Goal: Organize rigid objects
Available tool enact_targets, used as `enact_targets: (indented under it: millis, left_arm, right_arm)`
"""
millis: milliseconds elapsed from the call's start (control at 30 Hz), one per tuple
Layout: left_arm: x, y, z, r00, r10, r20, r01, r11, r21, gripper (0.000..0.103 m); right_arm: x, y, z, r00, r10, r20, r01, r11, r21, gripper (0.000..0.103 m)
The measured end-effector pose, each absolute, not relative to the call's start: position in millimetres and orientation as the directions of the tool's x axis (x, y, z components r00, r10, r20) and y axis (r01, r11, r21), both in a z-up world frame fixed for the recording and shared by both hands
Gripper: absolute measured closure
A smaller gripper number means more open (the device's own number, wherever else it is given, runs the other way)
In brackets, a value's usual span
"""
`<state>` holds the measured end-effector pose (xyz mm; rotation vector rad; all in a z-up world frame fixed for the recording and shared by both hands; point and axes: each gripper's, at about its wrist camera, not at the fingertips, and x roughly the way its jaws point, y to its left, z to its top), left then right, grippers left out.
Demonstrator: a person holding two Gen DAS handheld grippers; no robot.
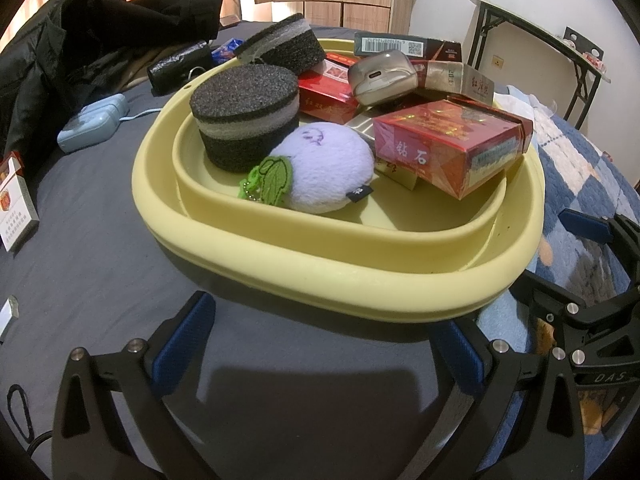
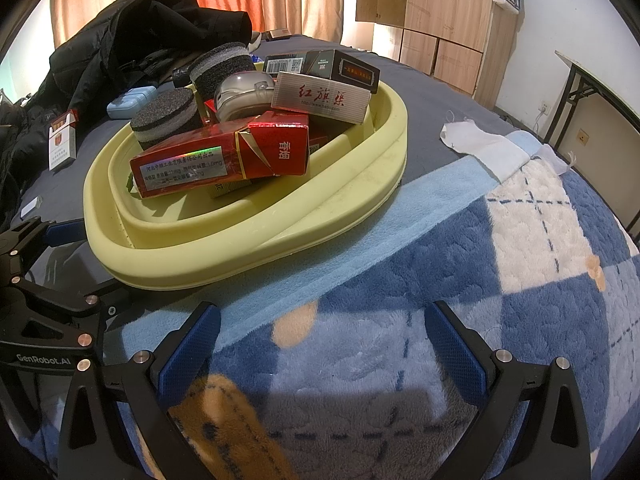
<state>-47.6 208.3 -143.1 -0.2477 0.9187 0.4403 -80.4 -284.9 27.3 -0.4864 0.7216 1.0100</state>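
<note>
Near the end of the tidy-up, by the look of it. Yellow tub (image 1: 328, 276) on the bed, piled with red boxes (image 1: 448, 148), two sponges (image 1: 244, 120) and a plush (image 1: 324, 168). Left tool (image 1: 320, 344) spread wide, empty, just before the tub. Right tool (image 2: 320, 340) spread wide too, empty, over the blanket (image 2: 520, 280). One white pack (image 1: 16, 204) left outside, well apart from the tub. Next, probably: reach left, pinch its thin sides, drop it in.

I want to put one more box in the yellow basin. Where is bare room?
Bare floor shows at the near end of the yellow oval plastic basin, between the lilac plush ball and the near rim. The far half is crowded with stacked red cartons and dark foam discs.
</note>
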Motion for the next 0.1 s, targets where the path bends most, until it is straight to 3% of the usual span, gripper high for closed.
enact_targets:
  millis: [100]
  left_arm:
    - [-48.1, 208.3, -142.9, 0.525, 0.262, -0.810, -0.468, 0.884, -0.018, 0.000]
  right_arm:
    - [-80.4, -285.0, 27.3, 0.338, 0.585, -0.738, -0.887, 0.459, -0.042, 0.000]
